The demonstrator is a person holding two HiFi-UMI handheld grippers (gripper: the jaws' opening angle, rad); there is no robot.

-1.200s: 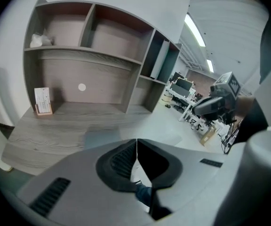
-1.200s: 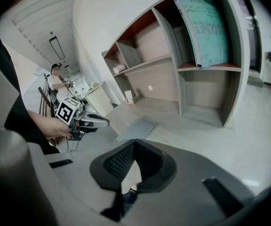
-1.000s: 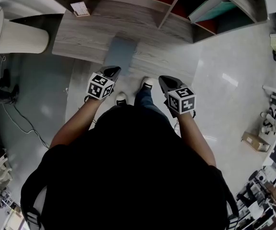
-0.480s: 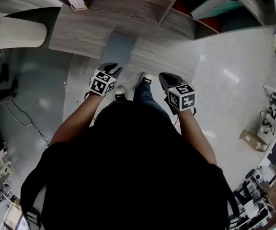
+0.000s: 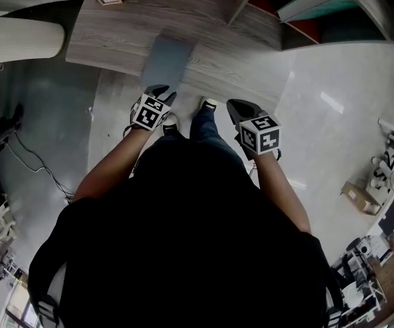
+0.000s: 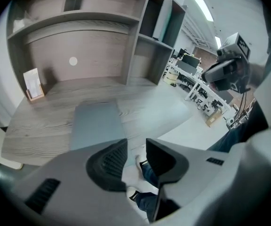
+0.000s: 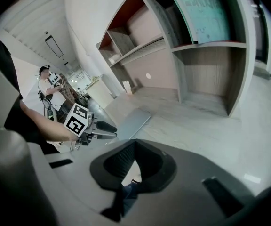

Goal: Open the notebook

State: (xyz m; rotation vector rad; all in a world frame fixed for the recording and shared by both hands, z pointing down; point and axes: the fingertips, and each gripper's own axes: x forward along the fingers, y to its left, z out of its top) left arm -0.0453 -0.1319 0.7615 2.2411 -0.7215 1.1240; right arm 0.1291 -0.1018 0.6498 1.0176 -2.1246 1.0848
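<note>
**Left gripper lined up on the cover**

The right gripper (image 7: 134, 144) hangs low, jaws together, likely in reserve. The left gripper (image 6: 136, 144), jaws just opened with nothing between them, points at the closed grey notebook (image 6: 95, 124). It lies flat at the desk's (image 5: 115, 39) near edge, handy for nipping the cover.

The desk (image 5: 115, 39) top is bare on both sides of the notebook (image 5: 164, 59), so I could slide in from either side, or from its near edge over open floor (image 5: 306, 115). Behind it, the shelf's back wall (image 6: 93, 51) and 1 upright divider (image 6: 142, 36) block me. A card stand (image 6: 33, 84) sits in the far left corner, well apart.
</note>
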